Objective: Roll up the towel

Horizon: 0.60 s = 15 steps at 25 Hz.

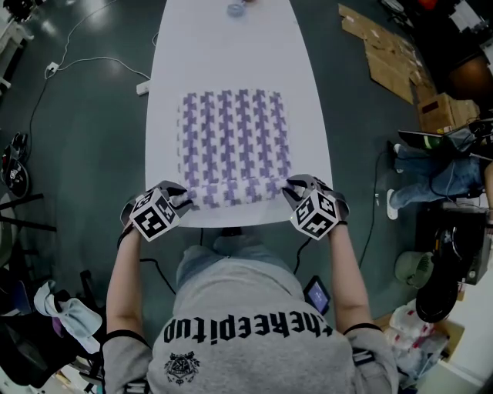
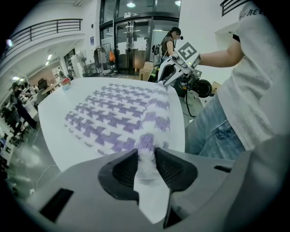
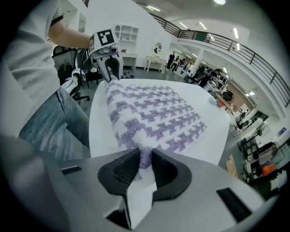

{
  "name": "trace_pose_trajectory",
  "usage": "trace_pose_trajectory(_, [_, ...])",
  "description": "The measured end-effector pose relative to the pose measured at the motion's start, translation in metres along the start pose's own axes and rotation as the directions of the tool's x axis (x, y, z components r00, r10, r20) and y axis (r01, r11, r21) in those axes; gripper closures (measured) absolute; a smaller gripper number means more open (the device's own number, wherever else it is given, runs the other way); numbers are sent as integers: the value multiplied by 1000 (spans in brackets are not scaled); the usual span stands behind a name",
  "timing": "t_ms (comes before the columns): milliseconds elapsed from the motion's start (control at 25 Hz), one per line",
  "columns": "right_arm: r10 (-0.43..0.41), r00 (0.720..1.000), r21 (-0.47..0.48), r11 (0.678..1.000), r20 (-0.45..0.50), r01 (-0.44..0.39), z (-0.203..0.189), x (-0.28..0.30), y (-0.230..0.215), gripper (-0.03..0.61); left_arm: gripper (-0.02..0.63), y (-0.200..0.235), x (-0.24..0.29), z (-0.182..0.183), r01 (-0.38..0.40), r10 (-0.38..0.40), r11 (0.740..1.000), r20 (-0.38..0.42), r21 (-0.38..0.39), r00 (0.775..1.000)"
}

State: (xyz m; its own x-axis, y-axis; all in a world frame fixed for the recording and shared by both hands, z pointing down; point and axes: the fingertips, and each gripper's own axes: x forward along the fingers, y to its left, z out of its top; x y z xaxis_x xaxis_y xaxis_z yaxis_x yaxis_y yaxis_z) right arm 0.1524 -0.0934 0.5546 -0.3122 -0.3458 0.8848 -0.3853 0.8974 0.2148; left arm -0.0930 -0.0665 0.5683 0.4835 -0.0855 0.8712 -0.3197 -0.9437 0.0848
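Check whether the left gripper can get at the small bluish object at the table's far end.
Probably not as things stand: the left gripper is shut on the towel's rolled near edge, and the bluish object lies beyond the whole towel.

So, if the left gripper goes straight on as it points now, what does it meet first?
The towel: its rolled edge is pinched in the jaws of the left gripper; behind it, probably the table.

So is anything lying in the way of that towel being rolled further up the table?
Nothing visible. The left tool and right tool pinch the rolled near edge of the towel, and the flat stretch ahead is bare. One small object sits at the far end of the table, beyond the towel.
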Motion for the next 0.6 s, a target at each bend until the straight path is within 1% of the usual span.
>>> trace_pose_trajectory(160, [-28, 999, -11, 1000, -20, 27, 1, 20, -25, 502, 489, 29, 13, 7, -29, 29, 999, -9, -14, 1000])
trace_pose_trajectory(360, [-54, 997, -27, 998, -47, 53, 15, 18, -46, 502, 491, 54, -1, 19, -78, 77, 997, -23, -28, 997])
trace_pose_trajectory(520, [-70, 995, -27, 997, -69, 68, 45, 37, -60, 502, 491, 94, -12, 6, -118, 117, 993, -47, -27, 992])
trace_pose_trajectory(600, [-72, 994, -22, 997, -77, 70, 48, 41, -54, 502, 491, 95, -12, -1, -132, 130, 991, -64, -21, 989])
